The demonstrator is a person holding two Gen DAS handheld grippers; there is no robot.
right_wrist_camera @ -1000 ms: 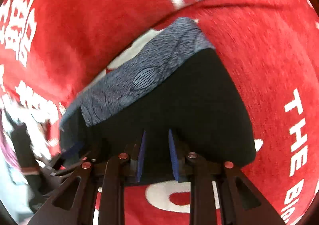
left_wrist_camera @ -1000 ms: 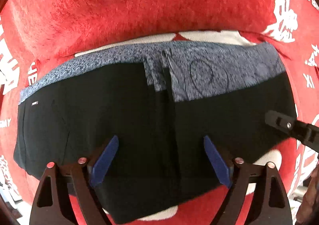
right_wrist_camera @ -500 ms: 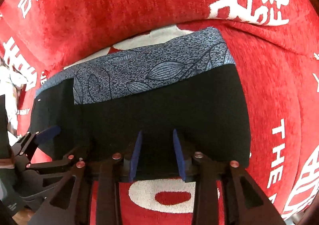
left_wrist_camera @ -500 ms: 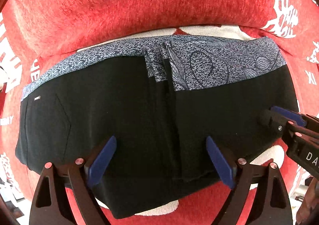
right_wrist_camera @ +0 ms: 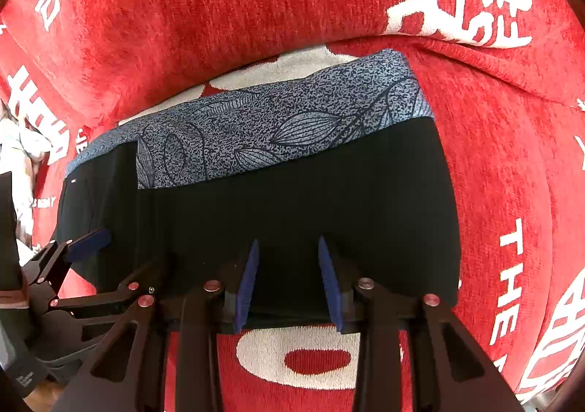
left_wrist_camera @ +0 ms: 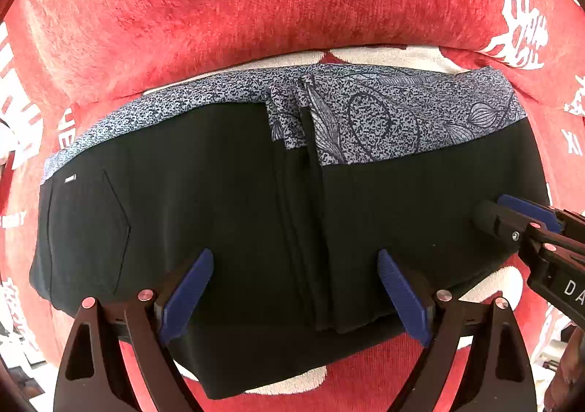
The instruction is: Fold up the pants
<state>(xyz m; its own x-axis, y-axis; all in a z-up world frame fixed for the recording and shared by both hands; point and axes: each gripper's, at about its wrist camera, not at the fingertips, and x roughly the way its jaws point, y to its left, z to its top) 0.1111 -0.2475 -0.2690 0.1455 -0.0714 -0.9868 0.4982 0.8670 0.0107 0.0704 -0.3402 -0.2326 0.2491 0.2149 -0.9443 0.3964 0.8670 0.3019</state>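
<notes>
Pants [left_wrist_camera: 226, 214]: black, w/ blue-grey speckled leaf-print waistband [left_wrist_camera: 398, 119]. Blanket [left_wrist_camera: 256, 10] under pants: red, white lettering. Gripper pads [right_wrist_camera: 329, 280]: blue; frames black.

Right gripper [right_wrist_camera: 287, 280]: blue fingers [right_wrist_camera: 246, 284], nearly closed a second ago, now stand parted over the near edge of the pants [right_wrist_camera: 292, 207]. The view has swung to face the folded pants squarely; the patterned waistband [right_wrist_camera: 278, 127] now runs almost level.

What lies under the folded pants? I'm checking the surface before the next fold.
The pants rest on a red blanket with white lettering, seen all around them. What the blanket covers beneath is hidden.
</notes>
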